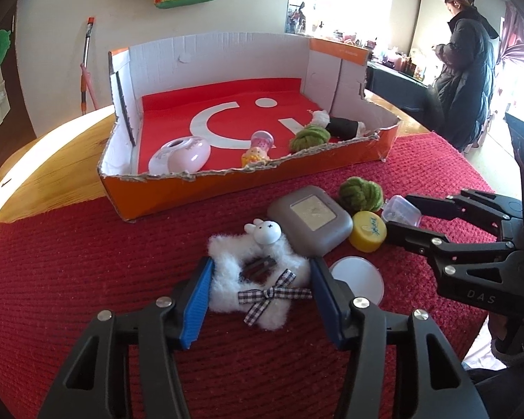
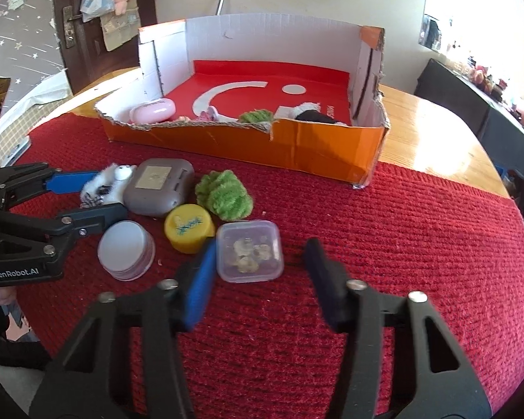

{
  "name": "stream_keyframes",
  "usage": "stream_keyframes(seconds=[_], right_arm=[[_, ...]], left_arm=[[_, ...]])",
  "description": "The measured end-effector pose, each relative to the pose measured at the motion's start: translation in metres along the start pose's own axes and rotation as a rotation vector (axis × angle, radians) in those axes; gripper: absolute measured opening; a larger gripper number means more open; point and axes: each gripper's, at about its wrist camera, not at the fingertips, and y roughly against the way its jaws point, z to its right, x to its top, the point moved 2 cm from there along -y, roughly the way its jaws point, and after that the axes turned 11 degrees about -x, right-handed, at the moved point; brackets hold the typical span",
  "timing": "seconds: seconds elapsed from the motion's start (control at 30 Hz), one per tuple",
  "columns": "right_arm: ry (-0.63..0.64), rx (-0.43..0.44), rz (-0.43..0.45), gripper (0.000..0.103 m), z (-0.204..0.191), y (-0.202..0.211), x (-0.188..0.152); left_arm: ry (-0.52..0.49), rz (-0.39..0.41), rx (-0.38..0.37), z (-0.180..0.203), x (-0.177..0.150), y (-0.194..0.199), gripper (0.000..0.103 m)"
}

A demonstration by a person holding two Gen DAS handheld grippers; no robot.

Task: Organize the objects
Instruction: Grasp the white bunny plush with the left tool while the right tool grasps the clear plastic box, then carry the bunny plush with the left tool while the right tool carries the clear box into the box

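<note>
My left gripper [image 1: 260, 272] is open, its blue pads on either side of a white fluffy hair clip with a checked bow [image 1: 262, 286] on the red mat; it also shows in the right wrist view [image 2: 91, 195]. My right gripper [image 2: 258, 262] is open around a small clear square box [image 2: 249, 249], left pad close to it. In the left wrist view the right gripper [image 1: 398, 211] sits by that box [image 1: 400, 209]. Nearby lie a grey case [image 1: 311, 220], a yellow cap [image 1: 368, 230], a green yarn ball [image 1: 359, 193] and a white round lid [image 1: 358, 276].
An orange cardboard box [image 1: 227, 178] with a red floor stands behind, holding a pink case [image 1: 181, 155], a small doll [image 1: 258, 148], a green ball [image 1: 309, 134] and a black-and-white item [image 1: 342, 125]. A person [image 1: 464, 70] stands at the far right. The wooden table edge [image 2: 436, 132] lies beyond the mat.
</note>
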Motion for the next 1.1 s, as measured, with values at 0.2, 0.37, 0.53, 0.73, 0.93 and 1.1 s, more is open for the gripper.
stream_keyframes(seconds=[0.2,0.37,0.53,0.73,0.93,1.1], right_arm=[[0.010,0.008,0.015,0.033,-0.003,0.004,0.000],[-0.007,0.005,0.036,0.033,0.001,0.011,0.003],[-0.017,0.005,0.049,0.033,0.003,0.016,0.008],[-0.019,0.012,0.045,0.033,0.003,0.017,0.008],[-0.021,0.013,0.053,0.033,0.002,0.020,0.009],[-0.027,0.025,0.075,0.033,0.002,0.029,0.015]], left_arm=[[0.020,0.015,-0.014,-0.001,0.000,0.004,0.056],[-0.013,0.054,0.014,0.005,0.004,0.016,0.056],[-0.016,0.074,0.014,0.007,0.009,0.024,0.056],[-0.009,0.076,0.018,0.005,0.009,0.025,0.056],[-0.015,0.095,0.020,0.007,0.011,0.032,0.056],[-0.015,0.115,0.009,0.008,0.017,0.041,0.056]])
